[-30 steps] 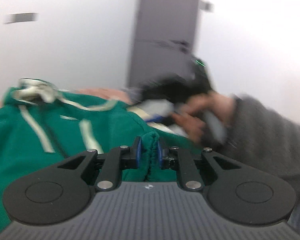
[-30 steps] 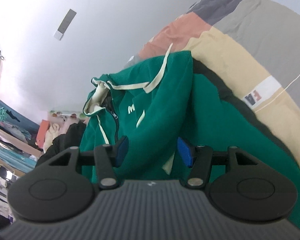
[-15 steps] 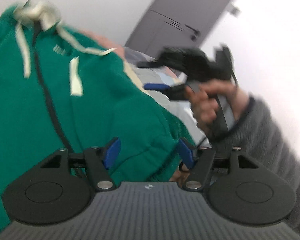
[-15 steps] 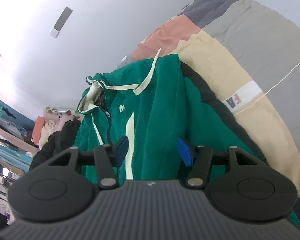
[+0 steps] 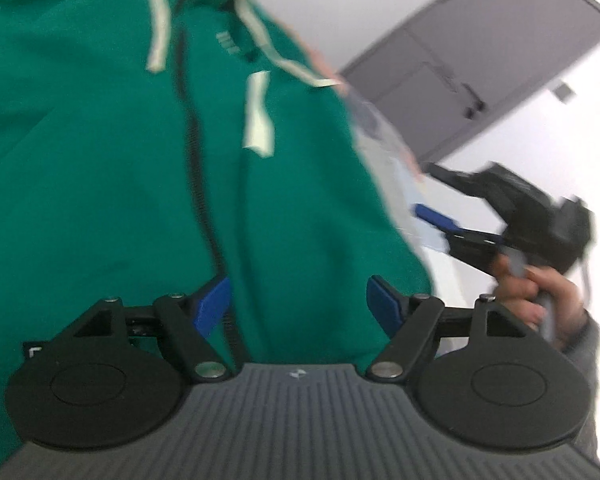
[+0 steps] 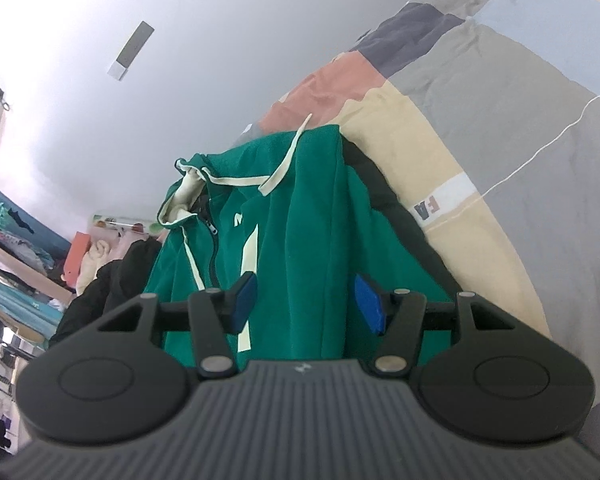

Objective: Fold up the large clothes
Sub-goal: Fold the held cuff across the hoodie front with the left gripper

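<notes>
Green hoodie (image 6: pixel 300 216) lies zipped on the patchwork bed (image 6: pixel 480 128). Left gripper (image 5: pixel 298 300) has just let its pinch of fabric go, jaws spread wide; right gripper (image 6: pixel 304 300) hovers with jaws apart, seemingly empty. One fold looks placed.

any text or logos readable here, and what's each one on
"FA": dark letters on a white patch of the patchwork bedspread, cut off at the hoodie's edge.
"M": pale chest print on the green hoodie, partly hidden by a fold.
The left wrist view shows that print too blurred to read.
</notes>
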Available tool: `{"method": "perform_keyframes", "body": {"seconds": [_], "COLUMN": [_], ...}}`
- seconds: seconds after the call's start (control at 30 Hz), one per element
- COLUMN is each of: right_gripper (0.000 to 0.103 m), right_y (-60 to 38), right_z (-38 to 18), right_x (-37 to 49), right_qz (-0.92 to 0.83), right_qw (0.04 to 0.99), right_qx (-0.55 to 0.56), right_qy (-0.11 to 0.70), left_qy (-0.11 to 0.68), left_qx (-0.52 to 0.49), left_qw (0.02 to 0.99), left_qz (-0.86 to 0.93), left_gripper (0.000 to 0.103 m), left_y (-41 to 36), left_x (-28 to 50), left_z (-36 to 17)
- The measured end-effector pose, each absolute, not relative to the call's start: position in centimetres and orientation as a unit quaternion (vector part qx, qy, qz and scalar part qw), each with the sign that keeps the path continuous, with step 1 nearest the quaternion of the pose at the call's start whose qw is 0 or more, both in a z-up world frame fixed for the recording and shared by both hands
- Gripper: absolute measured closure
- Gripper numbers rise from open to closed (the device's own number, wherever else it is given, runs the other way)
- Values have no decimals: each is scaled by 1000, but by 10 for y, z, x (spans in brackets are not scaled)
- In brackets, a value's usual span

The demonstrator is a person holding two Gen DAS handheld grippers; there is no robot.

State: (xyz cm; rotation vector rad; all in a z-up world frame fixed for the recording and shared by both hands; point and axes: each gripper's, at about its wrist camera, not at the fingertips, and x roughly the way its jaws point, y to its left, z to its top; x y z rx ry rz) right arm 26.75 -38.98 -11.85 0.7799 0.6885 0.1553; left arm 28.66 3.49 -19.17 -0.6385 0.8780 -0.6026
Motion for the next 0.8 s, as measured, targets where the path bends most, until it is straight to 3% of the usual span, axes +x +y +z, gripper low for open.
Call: {"method": "perform_keyframes", "body": {"seconds": [0.37,0.4,0.47,0.5,0.53,0.63,0.8], "right_gripper": [45,45,45,45,45,45,45], "right_y": [-364,-363,-361,-359,-358,-357,-364], "right_z": [-121,-123,-125,-126,-127,-131,-130], "right_x": [278,279,280,281,282,285,290], "right_qz": [97,99,98,95,93,96,92], "right_qw": [870,868,866,866,866,859,858], "right_qx": [337,340,344,343,340,351,368], "right_qy": [346,347,350,352,355,360,346], "left_qy": [429,430,434,445,451,428,375], "left_qx": [-357,-357,-362,-369,-369,-344,-376], "left_qw": [781,781,777,766,764,786,789], "left_qz": [-280,-279,-276,-283,-278,-284,-308], "left_gripper": [26,32,65,86,92,98,99], "left_y": [20,18,18,17,15,14,44], "left_x": [305,307,307,308,309,301,282], "left_z": [-218,-219,-221,-223,-225,-214,-186]}}
